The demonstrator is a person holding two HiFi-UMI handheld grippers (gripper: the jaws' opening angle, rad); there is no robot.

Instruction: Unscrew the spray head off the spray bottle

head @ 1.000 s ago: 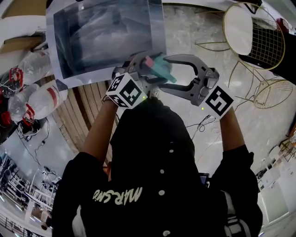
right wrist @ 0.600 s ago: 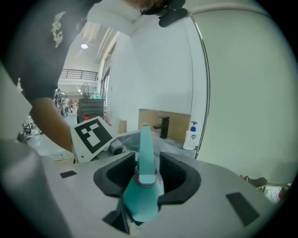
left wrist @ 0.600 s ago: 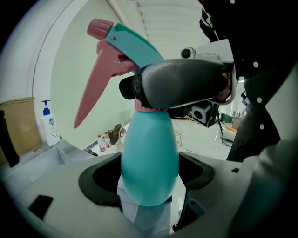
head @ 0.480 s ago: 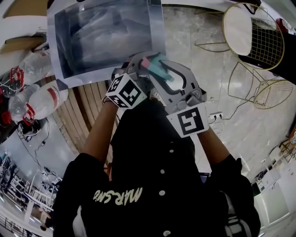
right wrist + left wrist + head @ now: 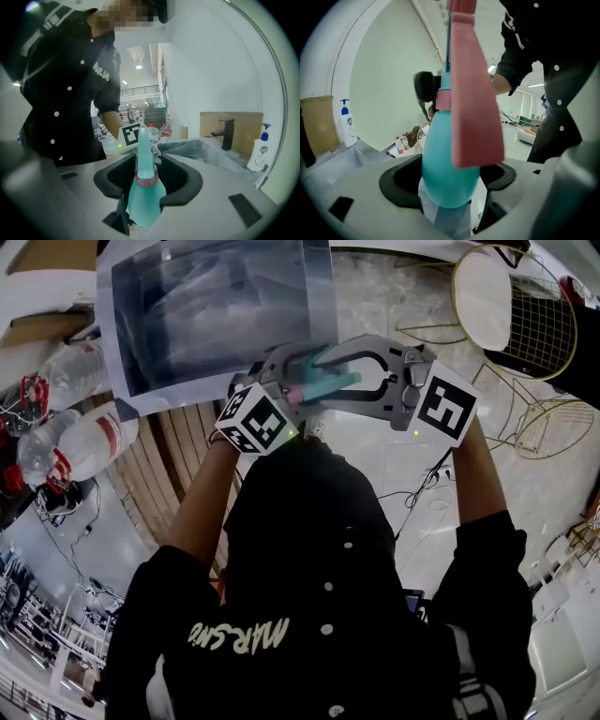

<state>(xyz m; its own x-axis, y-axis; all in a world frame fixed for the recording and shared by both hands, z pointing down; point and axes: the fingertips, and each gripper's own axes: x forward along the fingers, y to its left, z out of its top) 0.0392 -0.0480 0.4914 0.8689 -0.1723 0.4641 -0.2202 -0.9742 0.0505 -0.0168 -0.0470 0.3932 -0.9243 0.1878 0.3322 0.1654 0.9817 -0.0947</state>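
Left hand-held gripper (image 5: 450, 180) first: it's clamped round the fat teal belly of the spray bottle (image 5: 447, 154). The bottle is held up in the air in front of me, off any worktop, and it rises straight out of the pads.

Right hand-held gripper (image 5: 149, 187) comes in higher up. Its black pads touch the teal shoulder right under the pink collar (image 5: 146, 180). Those jaws are easing open just now, with the bottle between them.

The spray head (image 5: 474, 89) sits on the neck, its pink trigger hanging toward the left camera. The collar looks seated against the shoulder, so I judge we're in the unscrewing step, head not yet off.

Next move, as I read it: the left holds the body dead steady. The right bites on the collar itself rather than the shoulder, because turning the shoulder would only fight the left grip. Then it twists the collar round the neck. How loose the thread is, I can't tell from here.
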